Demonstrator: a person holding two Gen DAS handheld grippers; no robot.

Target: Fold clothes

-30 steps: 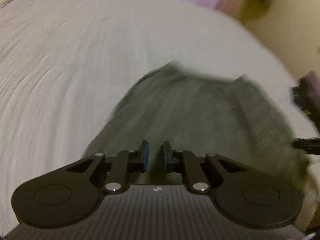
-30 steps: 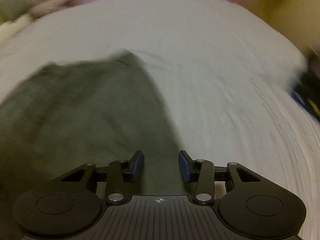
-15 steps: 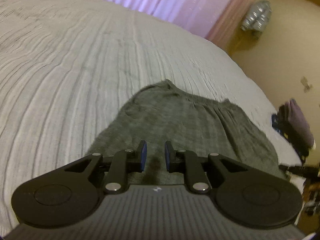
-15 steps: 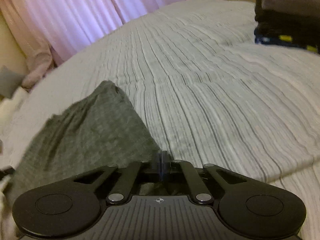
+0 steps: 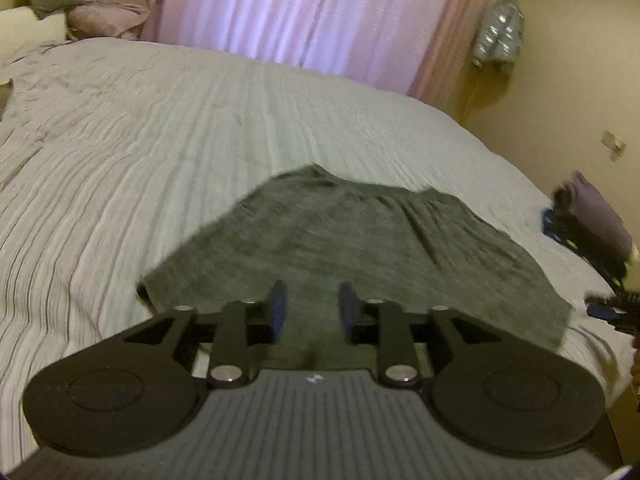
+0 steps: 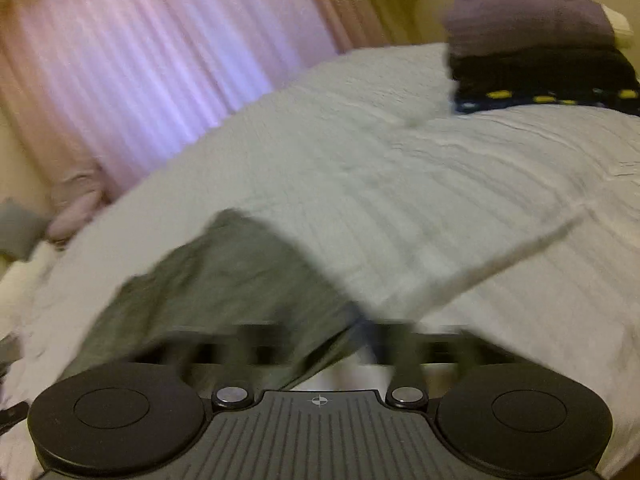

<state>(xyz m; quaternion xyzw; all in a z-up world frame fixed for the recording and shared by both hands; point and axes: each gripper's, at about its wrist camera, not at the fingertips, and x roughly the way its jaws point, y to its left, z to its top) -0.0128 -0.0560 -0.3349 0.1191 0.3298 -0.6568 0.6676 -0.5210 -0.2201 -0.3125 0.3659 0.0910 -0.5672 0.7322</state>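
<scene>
A dark grey garment lies spread on the pale striped bedspread. My left gripper is open and empty, just above the garment's near edge. In the right wrist view the same garment lies at the lower left. My right gripper sits at the garment's right near corner; it is badly blurred, so I cannot tell how its jaws stand.
A stack of folded clothes, purple on top and dark below, sits on the bed's right side; it also shows in the left wrist view. Pink curtains hang behind the bed. Pillows lie at the far left.
My left gripper has opened wider and backed toward the garment's near edge. My right gripper, shut on the garment's corner half a second ago, is now blurred by fast motion, its view swung upward.
</scene>
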